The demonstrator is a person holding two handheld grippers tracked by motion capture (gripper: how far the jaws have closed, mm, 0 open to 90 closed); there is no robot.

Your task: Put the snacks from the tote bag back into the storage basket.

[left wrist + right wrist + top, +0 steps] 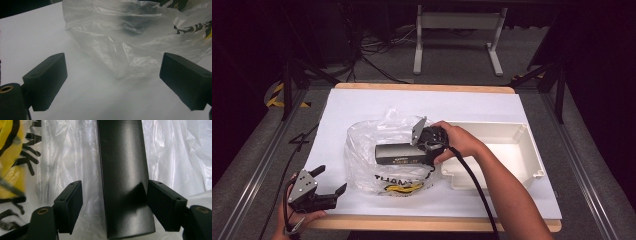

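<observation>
On the white-covered table [362,100], a crumpled clear plastic bag [372,145] printed with black and yellow lettering, too broken up to read, lies left of centre, and an empty white tray [532,150] sits just to its right. A long black box [399,154] with a small yellow label I cannot read lies across the bag, and the right gripper [424,150] has its jaws set either side of that box's right end, one pad touching and the other with a gap, so whether it grips I cannot tell. The left gripper [329,182] sits at the near left corner with jaws wide apart and holding nothing, the bag's edge just beyond them.
</observation>
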